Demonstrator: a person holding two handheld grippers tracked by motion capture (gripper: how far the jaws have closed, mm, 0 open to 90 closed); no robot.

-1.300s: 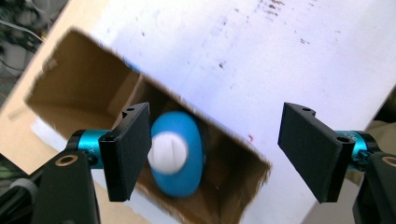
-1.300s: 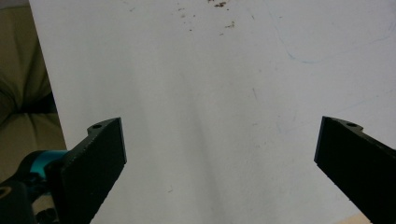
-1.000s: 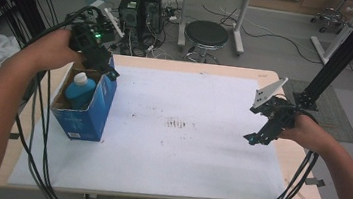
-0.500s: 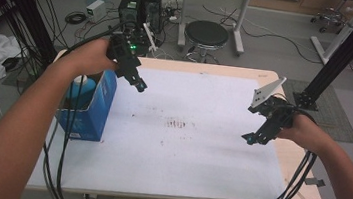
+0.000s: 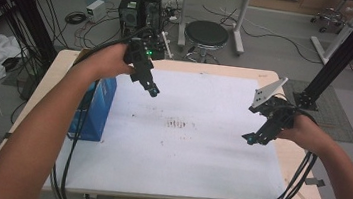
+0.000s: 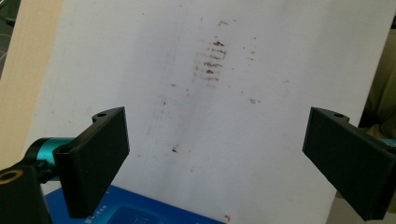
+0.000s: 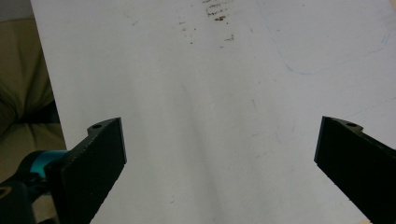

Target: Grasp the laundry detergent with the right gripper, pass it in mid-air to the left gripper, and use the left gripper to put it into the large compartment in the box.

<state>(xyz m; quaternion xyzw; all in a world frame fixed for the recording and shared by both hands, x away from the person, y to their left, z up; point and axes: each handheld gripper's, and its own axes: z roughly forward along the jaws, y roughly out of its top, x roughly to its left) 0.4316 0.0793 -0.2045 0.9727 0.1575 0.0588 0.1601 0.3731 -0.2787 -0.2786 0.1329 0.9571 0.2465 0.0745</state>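
Observation:
My left gripper (image 5: 151, 89) hangs over the far left part of the white sheet (image 5: 193, 157), just right of a blue box (image 5: 97, 105). Its jaws have just been opening and stand wide apart, with nothing between them. In the left gripper view the gripper (image 6: 217, 126) looks down on bare sheet, and the box top (image 6: 140, 213) lies at the bottom edge. The forearm hides the inside of the box. My right gripper (image 5: 252, 137) is low over the sheet's right side. In the right gripper view that gripper (image 7: 222, 135) is open and holds nothing.
Dark smudges (image 5: 177, 124) mark the sheet's middle. The wooden table (image 5: 301, 179) shows bare at the right edge. Cables trail off the front from both grippers. Beyond the table stand a black stool (image 5: 206, 34), computer towers (image 5: 139, 7) and a black frame post (image 5: 343, 53).
My left gripper has moved right and a little down, from above the blue box to over the sheet, and its jaws have spread. The right gripper has stayed where it was.

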